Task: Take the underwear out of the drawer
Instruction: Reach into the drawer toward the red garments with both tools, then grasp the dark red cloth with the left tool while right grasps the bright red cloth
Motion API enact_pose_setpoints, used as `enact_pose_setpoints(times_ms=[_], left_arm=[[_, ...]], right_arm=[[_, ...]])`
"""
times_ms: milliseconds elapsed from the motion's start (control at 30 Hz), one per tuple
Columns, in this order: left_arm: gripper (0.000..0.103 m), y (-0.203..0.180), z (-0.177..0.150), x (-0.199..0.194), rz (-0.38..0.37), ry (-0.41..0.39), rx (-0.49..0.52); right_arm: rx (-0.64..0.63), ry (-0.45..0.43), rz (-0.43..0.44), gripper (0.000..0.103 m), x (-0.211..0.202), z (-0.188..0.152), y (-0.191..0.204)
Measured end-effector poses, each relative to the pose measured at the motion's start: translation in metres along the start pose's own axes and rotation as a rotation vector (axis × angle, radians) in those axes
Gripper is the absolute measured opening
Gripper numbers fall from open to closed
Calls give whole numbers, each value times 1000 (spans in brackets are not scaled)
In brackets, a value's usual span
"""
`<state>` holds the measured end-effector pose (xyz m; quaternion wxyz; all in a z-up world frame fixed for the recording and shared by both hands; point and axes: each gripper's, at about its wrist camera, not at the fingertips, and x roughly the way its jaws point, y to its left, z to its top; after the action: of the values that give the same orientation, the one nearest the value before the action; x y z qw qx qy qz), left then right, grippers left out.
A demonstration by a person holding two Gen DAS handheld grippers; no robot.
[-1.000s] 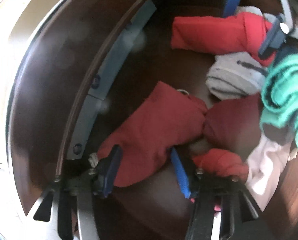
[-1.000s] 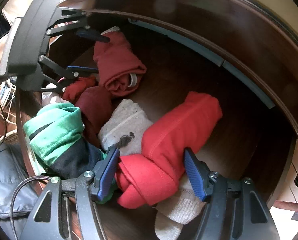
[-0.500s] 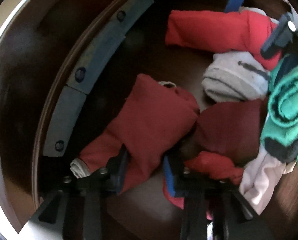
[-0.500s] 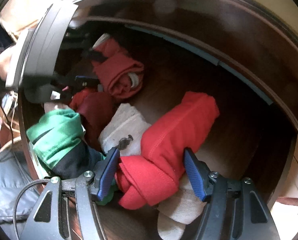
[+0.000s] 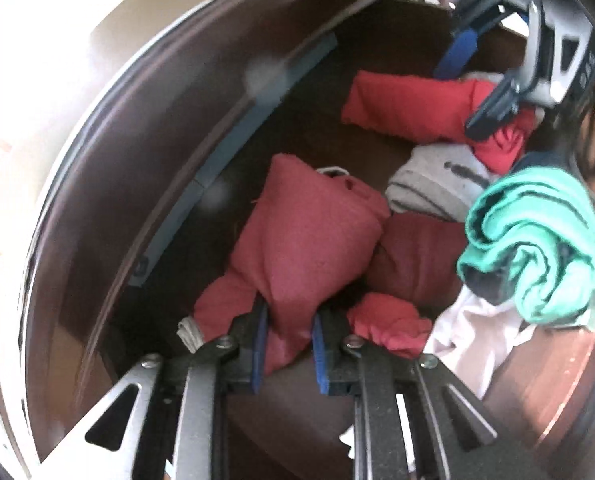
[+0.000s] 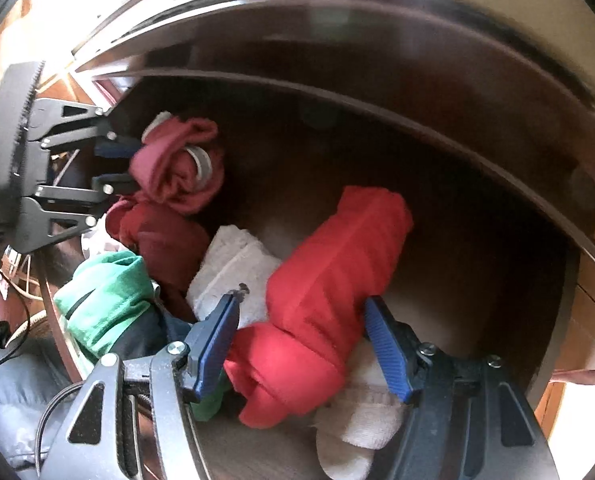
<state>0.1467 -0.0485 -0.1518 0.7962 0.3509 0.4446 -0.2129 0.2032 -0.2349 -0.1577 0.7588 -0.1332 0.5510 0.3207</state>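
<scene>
Our left claw (image 5: 286, 322) is clenched on a dusty-red folded pair of underwear (image 5: 309, 236), its blue pads pinching the near end of the bundle, which lies inside the dark wooden drawer (image 5: 169, 168) close to the left wall. Just to its right we see a maroon pair (image 5: 421, 256) touching it, with a small red bundle (image 5: 389, 326) nearer to us and a white cloth (image 5: 481, 328) to the right of that. A teal rolled garment (image 5: 533, 236) sits at the right edge, and a grey pair (image 5: 437, 184) lies beyond the maroon one.

Our right claw (image 6: 301, 338) is released, its blue pads standing wide on either side of a bright red rolled pair (image 6: 329, 300) at the far end of the drawer; whether either pad touches the cloth we cannot tell. That red roll rests on a pale towel-like cloth (image 6: 233, 268).
</scene>
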Motion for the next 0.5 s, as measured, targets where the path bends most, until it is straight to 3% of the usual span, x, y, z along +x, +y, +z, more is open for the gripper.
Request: enact_pose_setpoints(times_ms=[267, 300, 367, 500], left_arm=[[17, 25, -28, -37, -59, -75, -211], [17, 29, -31, -41, -60, -93, -236], [17, 36, -39, -52, -68, -125, -279], [17, 34, -54, -60, -73, -172, -343]], right_arm=[[-20, 48, -19, 67, 17, 11, 2], [-25, 48, -21, 64, 16, 12, 2], [-43, 37, -33, 48, 18, 14, 10], [-53, 19, -25, 39, 18, 14, 11]])
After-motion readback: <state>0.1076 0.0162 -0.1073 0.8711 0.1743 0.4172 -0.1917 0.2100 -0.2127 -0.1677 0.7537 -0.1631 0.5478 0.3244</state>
